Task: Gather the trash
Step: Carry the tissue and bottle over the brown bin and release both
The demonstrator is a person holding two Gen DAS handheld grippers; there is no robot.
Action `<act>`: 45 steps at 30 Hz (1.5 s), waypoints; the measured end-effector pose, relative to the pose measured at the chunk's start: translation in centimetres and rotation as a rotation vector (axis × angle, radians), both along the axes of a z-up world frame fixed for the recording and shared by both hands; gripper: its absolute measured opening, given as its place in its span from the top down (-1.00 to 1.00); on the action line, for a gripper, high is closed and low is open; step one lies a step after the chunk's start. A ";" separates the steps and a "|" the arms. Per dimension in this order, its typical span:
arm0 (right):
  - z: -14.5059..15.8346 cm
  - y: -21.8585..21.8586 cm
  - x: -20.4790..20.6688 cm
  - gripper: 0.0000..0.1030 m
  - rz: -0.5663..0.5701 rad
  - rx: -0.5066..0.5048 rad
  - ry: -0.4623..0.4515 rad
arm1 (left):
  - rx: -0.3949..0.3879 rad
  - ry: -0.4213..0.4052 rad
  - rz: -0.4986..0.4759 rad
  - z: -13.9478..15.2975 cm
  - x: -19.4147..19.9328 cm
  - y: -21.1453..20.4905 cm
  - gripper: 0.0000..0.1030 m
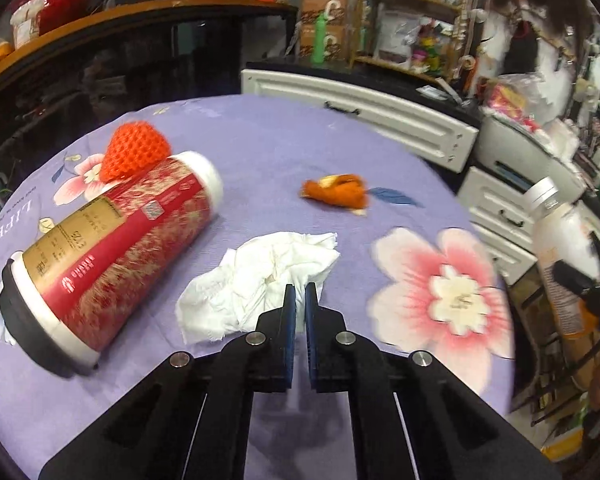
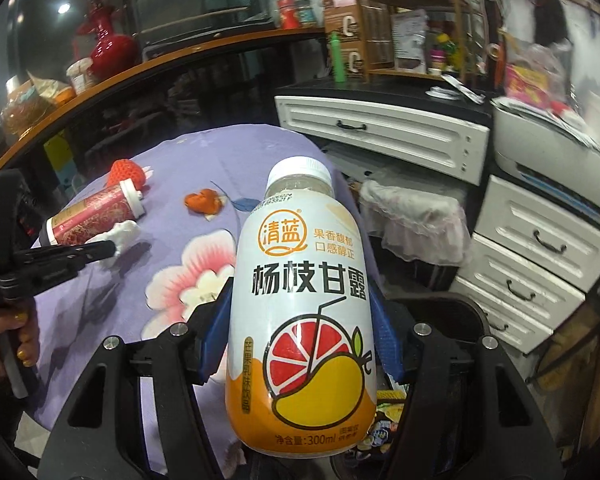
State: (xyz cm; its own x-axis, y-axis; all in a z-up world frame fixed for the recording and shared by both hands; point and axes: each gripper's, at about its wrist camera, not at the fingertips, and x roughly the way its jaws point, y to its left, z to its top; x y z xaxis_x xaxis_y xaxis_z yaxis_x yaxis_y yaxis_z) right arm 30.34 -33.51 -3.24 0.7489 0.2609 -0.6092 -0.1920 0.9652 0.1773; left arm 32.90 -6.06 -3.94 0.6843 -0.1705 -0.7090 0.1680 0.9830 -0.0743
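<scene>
The left tool (image 1: 300,294), pinching the tissue (image 1: 260,280), should lift straight while the right tool (image 2: 302,312) clamps the bottle (image 2: 300,300).

1. Left wrist view: angled down along own black fingers, close over lilac floral tablecloth (image 1: 260,140).
2. Right wrist view: off the table's edge, angled down, white-capped orange-and-white drink bottle (image 2: 300,300) filling centre.
3. Shared: crumpled white tissue (image 1: 260,276) (image 2: 126,232), red-and-gold lying canister (image 1: 112,256) (image 2: 94,216), white drawer cabinet (image 1: 360,108) (image 2: 380,128).
</scene>
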 end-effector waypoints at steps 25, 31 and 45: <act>-5.6 -16.8 -9.6 -0.20 -0.372 0.045 0.059 | -0.052 0.139 -0.547 -5.9 -4.8 -27.2 0.89; -7.1 -18.5 -11.0 -0.20 -0.419 0.047 0.082 | -0.009 0.235 -0.555 -10.6 -3.9 -29.5 0.89; -9.2 -18.9 -11.0 -0.20 -0.434 0.042 0.115 | 0.050 0.278 -0.560 -14.5 -3.3 -30.9 -0.14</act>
